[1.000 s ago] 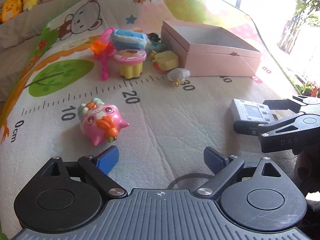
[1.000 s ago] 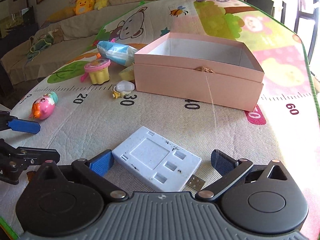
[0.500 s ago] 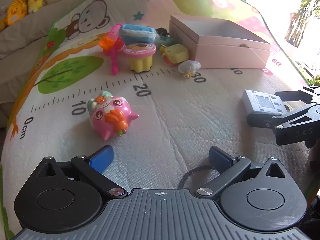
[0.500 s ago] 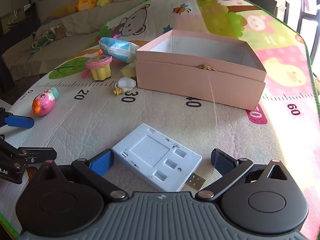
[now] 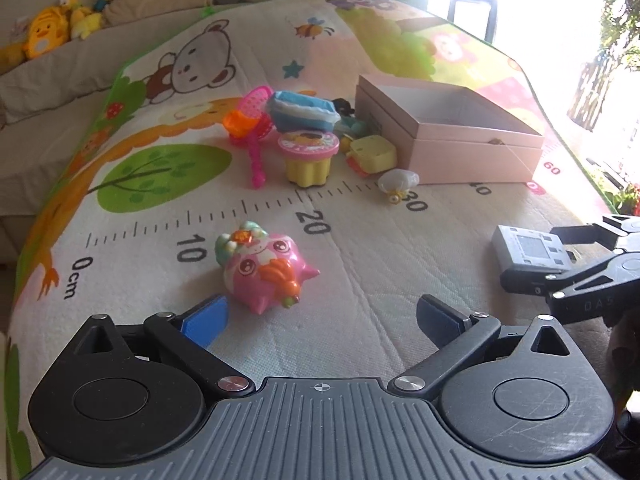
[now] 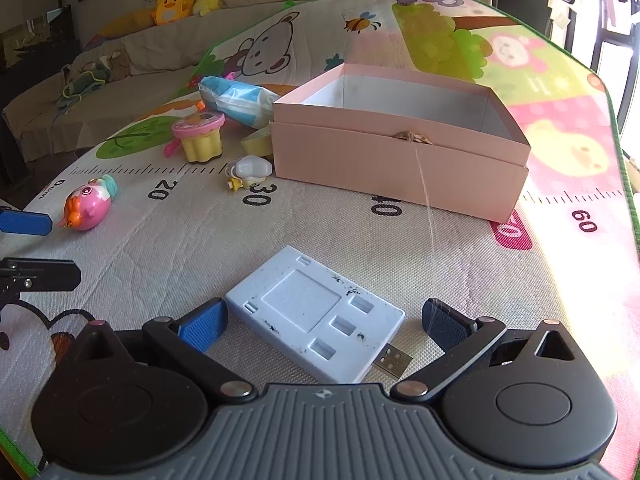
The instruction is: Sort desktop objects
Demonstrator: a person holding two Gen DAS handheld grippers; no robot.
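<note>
A pink round toy with an orange carrot [image 5: 266, 272] lies on the play mat just ahead of my left gripper [image 5: 320, 316], which stands open and empty; the toy sits close to the left blue pad. A flat white device with a USB plug [image 6: 316, 316] lies between the wide-apart fingers of my right gripper [image 6: 324, 322], whose left pad is almost at its corner while the right pad stands off. The same device [image 5: 528, 248] and right gripper [image 5: 560, 258] show at the right of the left wrist view. An open pink box [image 6: 400, 152] stands beyond, its inside showing bare.
Near the box lie a yellow-and-pink cup toy [image 5: 308, 156], a pink paddle [image 5: 254, 132], a blue-white packet [image 5: 300, 114], a yellow block [image 5: 372, 154] and a small white toy [image 5: 398, 182]. Plush toys [image 6: 172, 0] sit on the sofa behind. The mat's edge runs at the right.
In the left wrist view the pink toy has drawn nearer and lower, toward the left pad, and the left jaws have spread a little wider. The right gripper and white device have stayed put.
</note>
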